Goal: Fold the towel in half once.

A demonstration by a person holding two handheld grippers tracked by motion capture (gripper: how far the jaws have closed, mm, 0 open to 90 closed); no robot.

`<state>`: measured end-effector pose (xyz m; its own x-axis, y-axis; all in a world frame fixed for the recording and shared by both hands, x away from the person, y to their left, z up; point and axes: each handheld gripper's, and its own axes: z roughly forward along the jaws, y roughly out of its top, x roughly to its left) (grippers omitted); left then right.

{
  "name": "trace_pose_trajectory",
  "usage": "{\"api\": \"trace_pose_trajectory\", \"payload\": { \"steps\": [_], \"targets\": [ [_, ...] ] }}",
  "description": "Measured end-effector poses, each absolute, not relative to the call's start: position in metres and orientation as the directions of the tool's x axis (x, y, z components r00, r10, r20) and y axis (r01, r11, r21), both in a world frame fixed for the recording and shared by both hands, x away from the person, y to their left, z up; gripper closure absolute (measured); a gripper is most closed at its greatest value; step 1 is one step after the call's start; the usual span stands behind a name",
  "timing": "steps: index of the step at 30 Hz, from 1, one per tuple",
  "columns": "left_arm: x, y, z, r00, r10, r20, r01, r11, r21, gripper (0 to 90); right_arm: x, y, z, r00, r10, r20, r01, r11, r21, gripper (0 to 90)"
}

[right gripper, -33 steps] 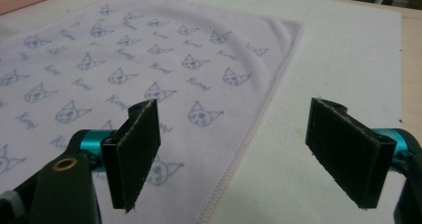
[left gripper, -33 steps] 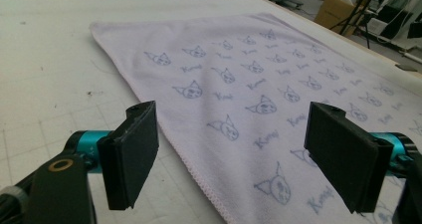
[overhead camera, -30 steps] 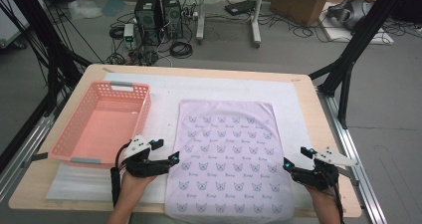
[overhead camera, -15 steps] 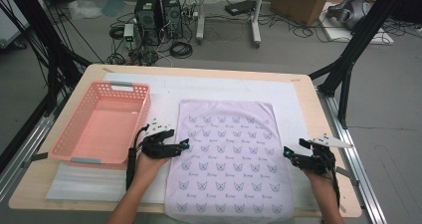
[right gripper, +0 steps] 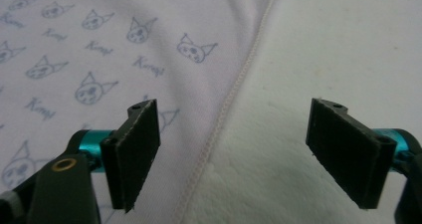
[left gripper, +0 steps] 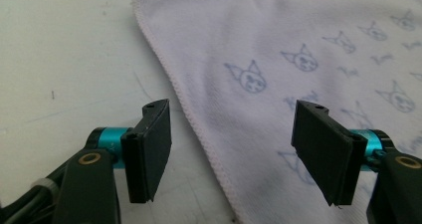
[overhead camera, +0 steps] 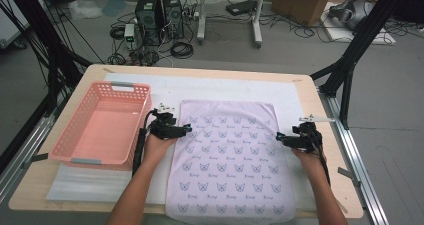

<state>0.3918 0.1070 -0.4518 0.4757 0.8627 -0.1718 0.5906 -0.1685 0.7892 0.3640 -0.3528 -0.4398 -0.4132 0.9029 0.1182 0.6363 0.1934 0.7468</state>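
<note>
Nothing is gripped yet. Both tongs, left [overhead camera: 187, 129] and right [overhead camera: 278, 136], gape astride the towel's [overhead camera: 230, 160] side hems, the left having just narrowed. Folding, probably, remains.

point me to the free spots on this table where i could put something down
Bare white mat runs along the far side, beyond the towel and pink basket. A narrow strip lies right of the towel, another at the near left below the basket. The towel's side hems are crowded: left gripper and right gripper sit there.
</note>
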Motion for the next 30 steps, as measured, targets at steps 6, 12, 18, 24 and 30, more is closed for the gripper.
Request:
{"api": "trace_pose_trajectory", "payload": {
  "steps": [6,12,18,24,30],
  "targets": [
    [0.39,0.105,-0.451,0.471,0.878,-0.089,0.567,-0.224,0.793,45.2,0.385,-0.335,-0.441,-0.425,0.903,0.066,0.653,0.255,0.714,36.5],
    [0.389,0.105,-0.451,0.498,0.866,-0.05,0.544,-0.267,0.795,72.8,0.387,-0.324,-0.441,-0.462,0.887,0.007,0.645,0.33,0.689,63.6],
    [0.392,0.106,-0.451,0.416,0.895,-0.158,0.6,-0.14,0.787,87.4,0.39,-0.323,-0.439,-0.464,0.885,0.026,0.655,0.324,0.683,86.4],
    [0.394,0.115,-0.446,0.367,0.906,-0.209,0.584,-0.05,0.81,87.8,0.395,-0.332,-0.437,-0.418,0.907,0.051,0.644,0.256,0.721,87.2],
    [0.384,0.123,-0.435,0.406,0.889,-0.214,0.57,-0.063,0.819,88.1,0.383,-0.337,-0.424,-0.442,0.895,0.065,0.603,0.242,0.76,87.2]
  ]
}}
